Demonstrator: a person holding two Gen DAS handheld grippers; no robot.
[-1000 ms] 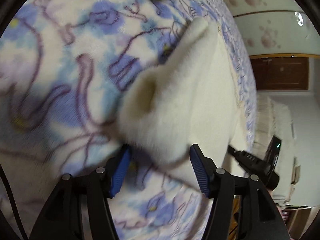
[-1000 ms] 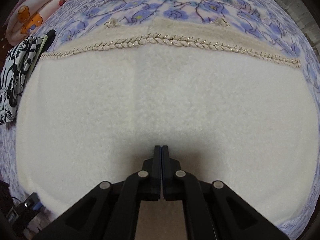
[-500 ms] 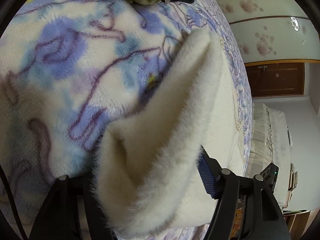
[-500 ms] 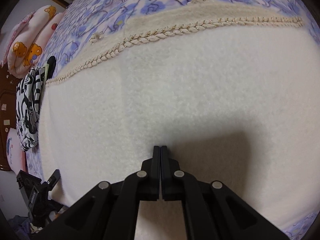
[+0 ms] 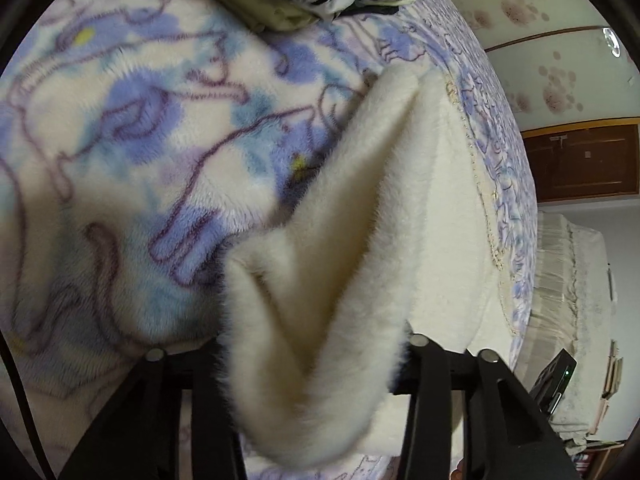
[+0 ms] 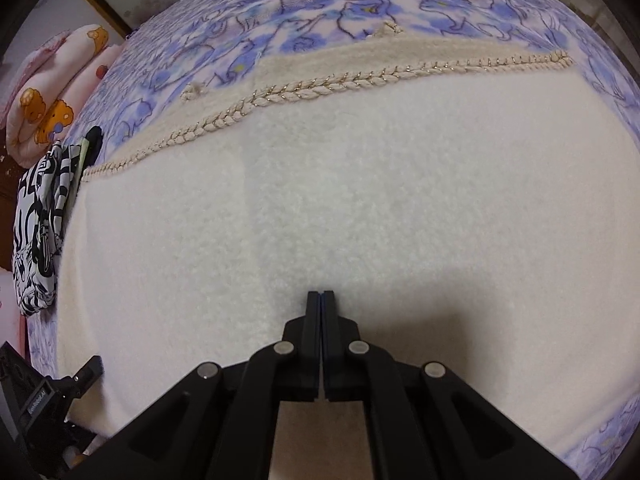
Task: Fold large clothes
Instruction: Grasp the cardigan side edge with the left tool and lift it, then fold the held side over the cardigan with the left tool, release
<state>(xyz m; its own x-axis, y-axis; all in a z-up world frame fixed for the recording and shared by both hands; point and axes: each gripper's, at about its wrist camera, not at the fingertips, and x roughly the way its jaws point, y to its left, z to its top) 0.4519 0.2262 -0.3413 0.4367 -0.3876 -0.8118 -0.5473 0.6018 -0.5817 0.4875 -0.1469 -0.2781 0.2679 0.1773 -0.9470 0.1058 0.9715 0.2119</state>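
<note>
Most folding remained: my left gripper [image 5: 316, 364] was closing on the cream garment [image 6: 360, 208] corner, right gripper [image 6: 321, 300] pressed together above it.

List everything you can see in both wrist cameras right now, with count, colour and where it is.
Fluffy cream garment: one, cream-white, spread flat on the bed; one corner lifted between the left jaws.
Braided rope trim: one strip, beige with gold thread, along the garment's far edge.
Plush floral blanket: one, white with blue and purple, covering the bed.
Black-and-white printed fabric: one bundle, at the garment's left edge.
Pink bear-print pillow: one, pink with orange bears, far left.
Brown wooden door: one, right background.
Left gripper: one, black, jaws closing around the cream corner.
Right gripper: one, black, shut, empty, over the garment.
</note>
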